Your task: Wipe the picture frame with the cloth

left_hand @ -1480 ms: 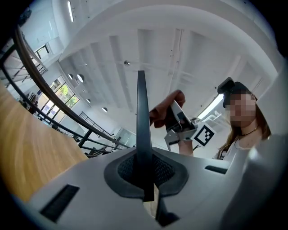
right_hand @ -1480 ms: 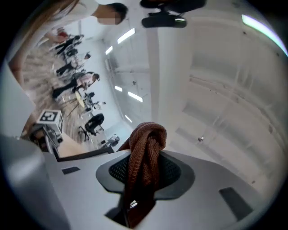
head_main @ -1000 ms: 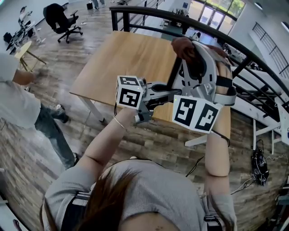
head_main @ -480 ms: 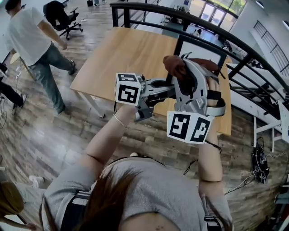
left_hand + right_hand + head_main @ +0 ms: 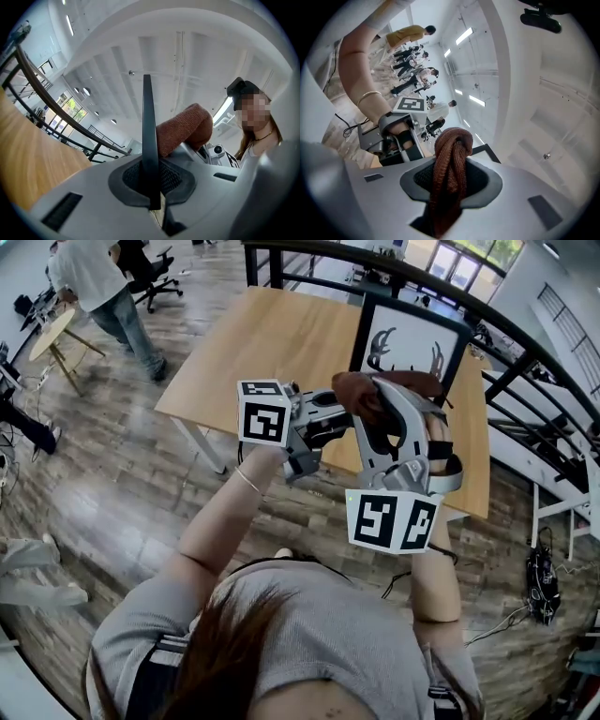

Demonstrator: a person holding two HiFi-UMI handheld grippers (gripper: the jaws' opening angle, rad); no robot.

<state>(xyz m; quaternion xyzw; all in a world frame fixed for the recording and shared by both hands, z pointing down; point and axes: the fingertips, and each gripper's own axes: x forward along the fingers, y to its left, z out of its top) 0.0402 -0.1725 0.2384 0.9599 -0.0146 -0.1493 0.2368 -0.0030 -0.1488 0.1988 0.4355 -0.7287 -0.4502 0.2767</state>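
Light wooden table (image 5: pixel 262 352) below, left gripper (image 5: pixel 152 187) clamped on thin edge of black picture frame (image 5: pixel 408 341), right gripper (image 5: pixel 447 197) clenching bunched rust-brown knitted cloth (image 5: pixel 450 159).

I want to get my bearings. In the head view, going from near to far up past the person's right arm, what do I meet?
The right gripper's marker cube → brown cloth → picture frame → black railing.
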